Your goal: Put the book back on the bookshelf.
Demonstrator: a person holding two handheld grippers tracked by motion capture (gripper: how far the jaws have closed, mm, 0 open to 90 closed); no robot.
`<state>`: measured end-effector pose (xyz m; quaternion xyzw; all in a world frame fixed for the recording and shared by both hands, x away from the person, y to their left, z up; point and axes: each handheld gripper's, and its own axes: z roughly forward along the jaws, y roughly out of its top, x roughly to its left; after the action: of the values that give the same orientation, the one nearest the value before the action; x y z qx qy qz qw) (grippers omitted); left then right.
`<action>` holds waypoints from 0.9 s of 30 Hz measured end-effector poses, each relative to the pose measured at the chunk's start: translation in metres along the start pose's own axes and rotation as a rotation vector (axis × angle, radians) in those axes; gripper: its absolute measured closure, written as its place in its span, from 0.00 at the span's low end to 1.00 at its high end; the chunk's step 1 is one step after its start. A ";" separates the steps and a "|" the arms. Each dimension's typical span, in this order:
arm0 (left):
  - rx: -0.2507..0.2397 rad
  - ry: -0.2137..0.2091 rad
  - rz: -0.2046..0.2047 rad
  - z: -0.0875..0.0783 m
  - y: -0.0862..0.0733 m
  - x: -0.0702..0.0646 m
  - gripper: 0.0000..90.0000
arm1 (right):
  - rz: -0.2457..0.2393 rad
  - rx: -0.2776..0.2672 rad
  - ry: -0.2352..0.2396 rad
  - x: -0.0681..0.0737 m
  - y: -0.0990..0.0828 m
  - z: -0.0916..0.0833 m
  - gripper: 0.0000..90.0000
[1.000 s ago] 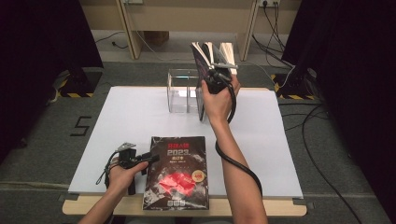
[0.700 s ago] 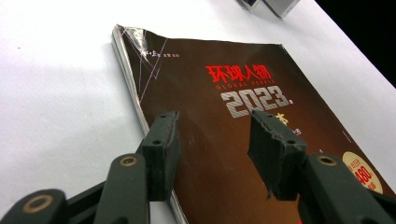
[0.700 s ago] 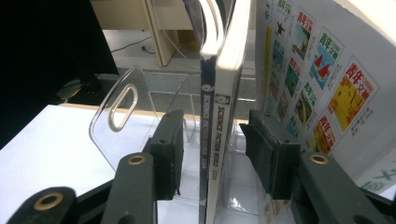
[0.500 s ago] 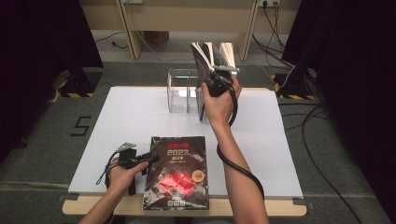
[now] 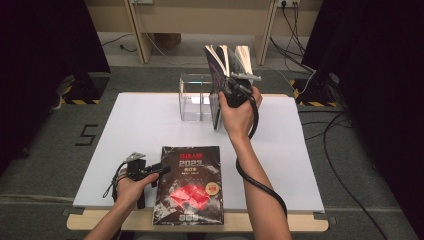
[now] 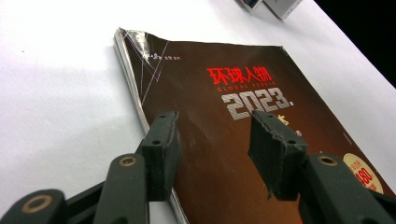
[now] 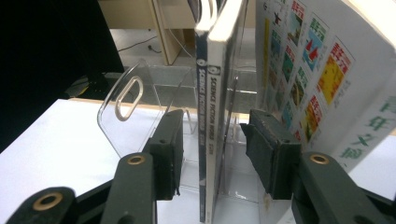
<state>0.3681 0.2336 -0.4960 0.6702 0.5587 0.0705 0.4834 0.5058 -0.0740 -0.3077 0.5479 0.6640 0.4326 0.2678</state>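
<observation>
- The right gripper [image 5: 231, 86] is at the clear acrylic rack [image 5: 196, 97] by the worktop's [image 5: 140, 125] far edge; its fingers stand open around an upright magazine's spine [image 7: 208, 116], not pressing.
- The left gripper [image 5: 156, 171] rests at the dark magazine [image 5: 190, 185] lying flat at the near edge, fingers open over its cover.

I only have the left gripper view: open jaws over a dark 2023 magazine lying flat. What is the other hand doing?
Observer: The right gripper is at a clear acrylic rack on the table's far side.
Operator: Gripping something?
Observer: No. In the right gripper view, a magazine with a Science Fiction World spine stands between its jaws, with a gap on each side.
Operator: Anything else standing there?
Observer: A colourful-covered magazine leans to the right of it in that view.
</observation>
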 end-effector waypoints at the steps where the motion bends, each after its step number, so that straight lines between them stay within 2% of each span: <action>1: 0.000 0.000 0.000 0.000 0.000 0.000 0.57 | -0.005 -0.002 0.000 -0.001 -0.001 0.000 0.63; 27: -0.001 0.004 0.002 -0.001 0.000 0.000 0.57 | 0.016 0.039 0.015 -0.013 -0.025 -0.012 0.62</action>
<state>0.3680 0.2345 -0.4953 0.6702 0.5591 0.0727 0.4827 0.4866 -0.0910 -0.3249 0.5550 0.6698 0.4260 0.2488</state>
